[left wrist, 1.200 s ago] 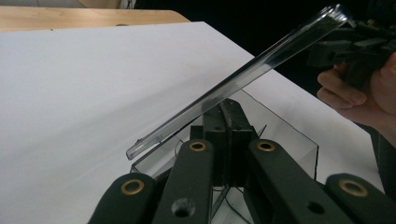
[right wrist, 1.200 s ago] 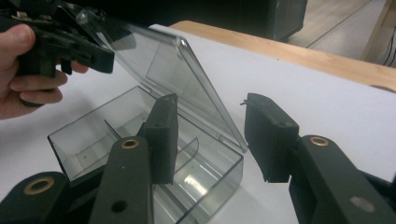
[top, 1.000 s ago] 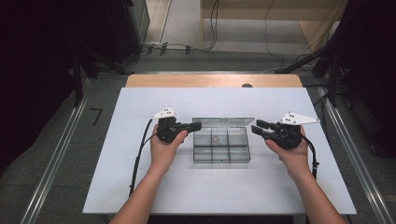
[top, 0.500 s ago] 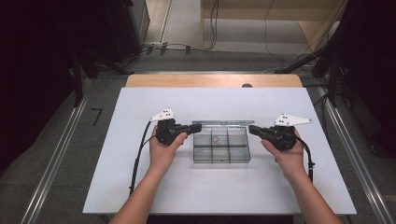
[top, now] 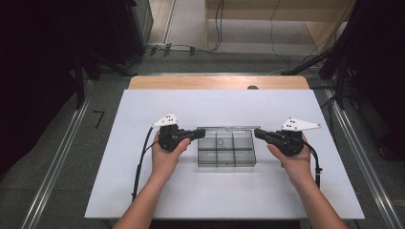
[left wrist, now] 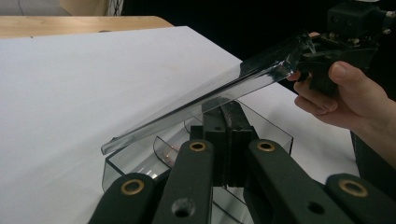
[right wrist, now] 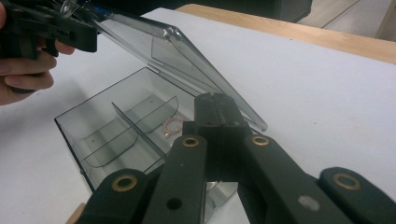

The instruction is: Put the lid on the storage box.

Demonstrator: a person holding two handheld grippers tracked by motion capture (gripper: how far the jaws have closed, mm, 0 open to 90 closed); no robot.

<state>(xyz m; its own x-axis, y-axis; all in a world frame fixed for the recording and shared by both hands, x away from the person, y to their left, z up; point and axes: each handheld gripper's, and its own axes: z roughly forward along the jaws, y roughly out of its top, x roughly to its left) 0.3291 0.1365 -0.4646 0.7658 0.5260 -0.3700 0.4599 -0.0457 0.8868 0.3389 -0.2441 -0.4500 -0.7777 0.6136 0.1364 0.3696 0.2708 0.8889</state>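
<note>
A clear plastic box point(top: 227, 155) with several compartments sits mid-table. Its hinged lid point(top: 229, 128) is raised, sloping in both gripper views point(left wrist: 243, 77) point(right wrist: 154, 44). A small pinkish ring point(top: 220, 141) point(right wrist: 173, 125) lies in one back compartment. My left gripper point(top: 196, 133) point(left wrist: 229, 109) is at the box's left end, shut on the lid's edge there. My right gripper point(top: 258, 133) point(right wrist: 215, 102) is at the right end, shut on the lid's other end. Each gripper view shows the far gripper pinching the lid's far corner point(left wrist: 303, 44) point(right wrist: 70, 11).
The white tabletop point(top: 215, 105) spreads wide around the box, with a wooden strip point(top: 215, 82) at its far edge. Metal rails point(top: 62, 148) run along both sides on the floor. Cables point(top: 143, 157) trail from each gripper toward the person.
The lid showed as a broader band behind the box a second ago and is now a thin line, so it has tilted. Both hands stayed almost in place.
</note>
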